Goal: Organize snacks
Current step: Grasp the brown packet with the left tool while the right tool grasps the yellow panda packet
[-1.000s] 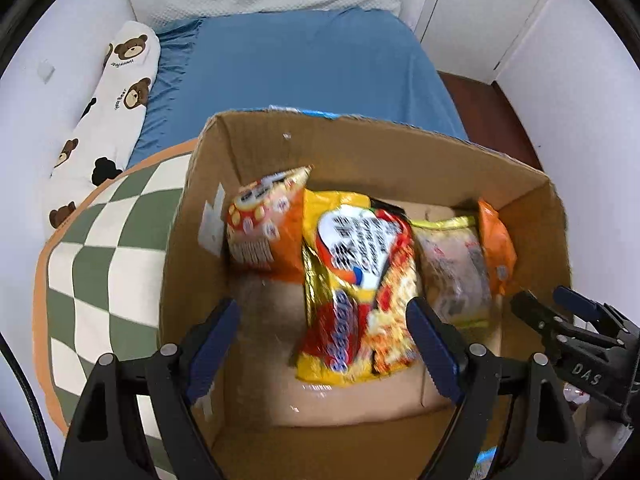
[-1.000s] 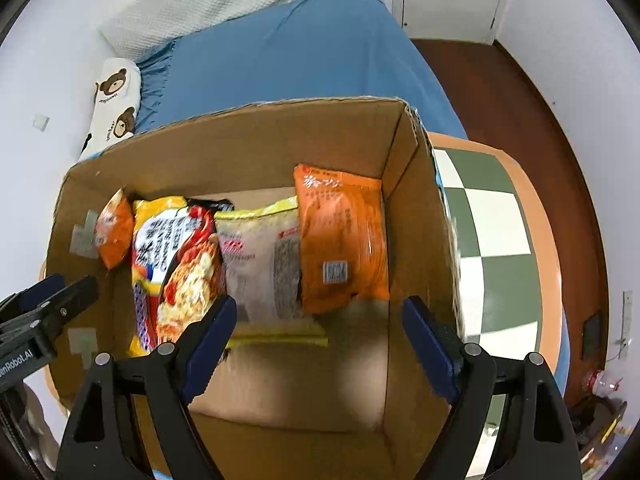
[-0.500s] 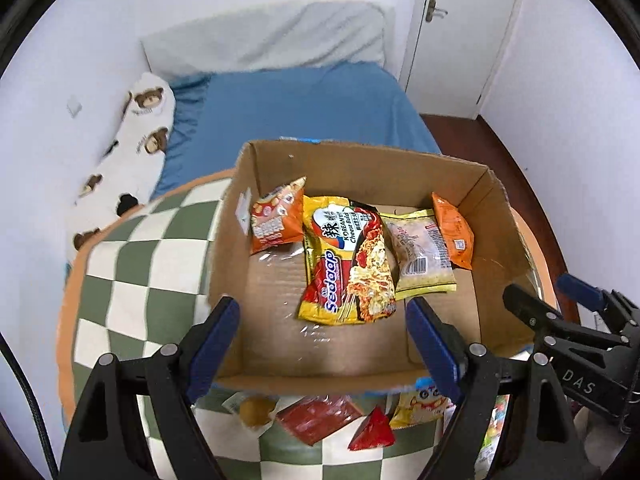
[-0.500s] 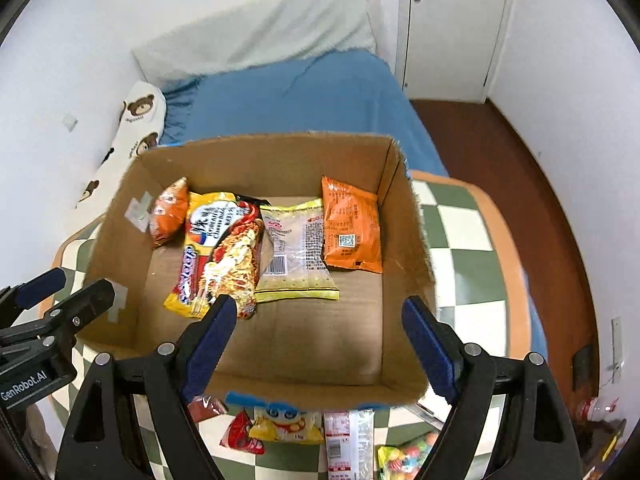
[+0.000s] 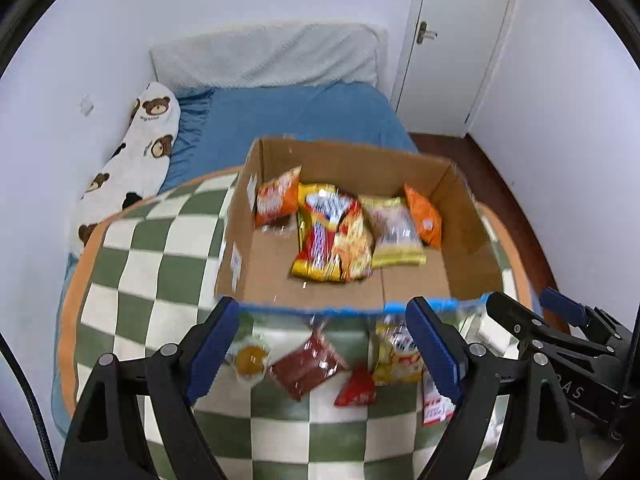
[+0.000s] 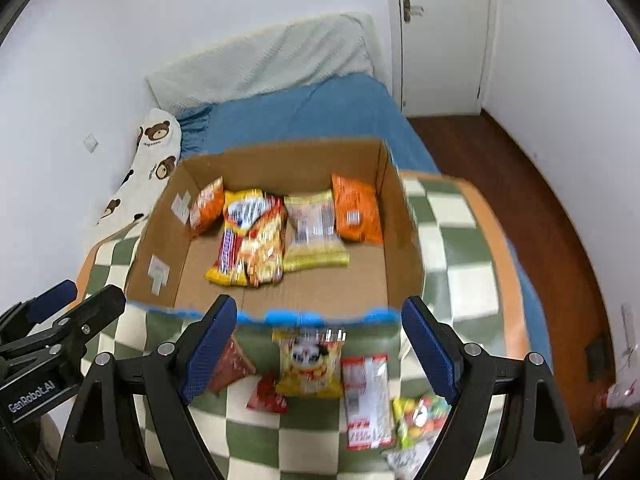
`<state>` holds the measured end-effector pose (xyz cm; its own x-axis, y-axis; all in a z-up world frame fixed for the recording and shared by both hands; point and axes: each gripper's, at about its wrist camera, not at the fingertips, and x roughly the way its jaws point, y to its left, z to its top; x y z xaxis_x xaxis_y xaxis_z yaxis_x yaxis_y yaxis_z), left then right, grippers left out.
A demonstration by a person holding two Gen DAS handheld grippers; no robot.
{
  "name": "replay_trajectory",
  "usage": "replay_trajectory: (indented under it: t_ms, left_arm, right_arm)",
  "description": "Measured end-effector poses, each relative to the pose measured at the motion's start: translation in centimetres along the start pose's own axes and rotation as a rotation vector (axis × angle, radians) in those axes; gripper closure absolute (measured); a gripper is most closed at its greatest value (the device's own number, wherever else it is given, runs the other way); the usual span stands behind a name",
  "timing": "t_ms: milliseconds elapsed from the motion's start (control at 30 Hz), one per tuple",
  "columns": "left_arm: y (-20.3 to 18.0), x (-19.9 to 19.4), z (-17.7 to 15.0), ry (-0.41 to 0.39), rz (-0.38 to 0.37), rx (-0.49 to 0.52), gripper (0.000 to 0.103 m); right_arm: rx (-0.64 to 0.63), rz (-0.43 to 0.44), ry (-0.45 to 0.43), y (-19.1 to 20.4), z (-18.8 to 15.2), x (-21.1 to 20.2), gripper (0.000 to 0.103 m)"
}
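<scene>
An open cardboard box (image 5: 468, 208) (image 6: 396, 220) stands on a green-and-white checkered table (image 5: 160, 264). Inside lie several snack packs: an orange pack at the left (image 5: 276, 200), a yellow-red noodle pack (image 5: 332, 240) (image 6: 252, 240), a pale yellow pack (image 5: 394, 232) and an orange pack at the right (image 6: 354, 214). In front of the box lie loose snacks: a yellow pack (image 6: 310, 362), a dark red pack (image 5: 306, 366), a small red pack (image 5: 356, 388), a white-red pack (image 6: 366, 394) and a candy bag (image 6: 420, 418). My left gripper (image 5: 326, 354) and right gripper (image 6: 320, 350) are both open and empty, above the loose snacks.
A bed with a blue sheet (image 5: 296, 116), a grey pillow and a bear-print bolster (image 5: 140, 148) lies behind the table. A white door (image 6: 440, 32) and brown floor (image 6: 540, 208) are at the right.
Both grippers have pulled back and up from inside the box. The box now looks smaller and the loose snacks in front of it have come into view.
</scene>
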<state>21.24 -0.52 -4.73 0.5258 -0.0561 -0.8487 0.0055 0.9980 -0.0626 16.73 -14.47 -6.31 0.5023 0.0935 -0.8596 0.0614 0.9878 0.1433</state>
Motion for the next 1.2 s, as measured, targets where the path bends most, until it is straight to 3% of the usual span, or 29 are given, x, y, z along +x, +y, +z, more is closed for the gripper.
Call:
replay_trajectory:
  t_ms: [200, 367, 533, 667, 733, 767, 900, 1000, 1133, 1200]
  left_arm:
    - [0.4, 5.2, -4.0, 0.153, 0.08, 0.081, 0.018]
    - [-0.4, 11.6, -6.9, 0.288, 0.171, 0.292, 0.018]
    - [-1.9, 16.2, -8.4, 0.355, 0.19, 0.483, 0.018]
    - [-3.2, 19.2, -9.7, 0.42, 0.158, 0.603, 0.018]
    - [-3.5, 20.0, -10.3, 0.431, 0.15, 0.64, 0.031]
    - [-3.4, 20.1, -10.5, 0.427, 0.142, 0.633, 0.047]
    - [-2.4, 19.7, -10.5, 0.438, 0.125, 0.534, 0.05]
    - [-0.4, 19.3, -10.9, 0.485, 0.124, 0.36, 0.05]
    - [2.4, 18.9, -12.2, 0.565, 0.102, 0.111, 0.05]
    - [3.6, 18.5, -13.1, 0.583, 0.106, 0.02, 0.05]
  right_arm:
    - [0.115, 0.049, 0.196, -3.1, -4.7, 5.6, 0.016]
    - [0.185, 0.046, 0.343, -5.8, -8.3, 11.1, 0.016]
    - [0.234, 0.104, 0.375, -6.6, -9.4, 13.1, 0.016]
    - [0.26, 0.164, 0.371, -6.3, -9.4, 14.2, 0.016]
    - [0.26, 0.18, 0.364, -5.8, -8.7, 14.8, 0.016]
    - [0.258, 0.187, 0.355, -5.5, -8.5, 15.1, 0.016]
    - [0.238, 0.208, 0.343, -4.2, -7.8, 16.7, 0.016]
    - [0.209, 0.204, 0.345, -3.0, -7.1, 18.2, 0.018]
    - [0.142, 0.154, 0.353, -1.4, -6.9, 19.8, 0.042]
    - [0.127, 0.142, 0.359, -1.1, -6.6, 20.1, 0.046]
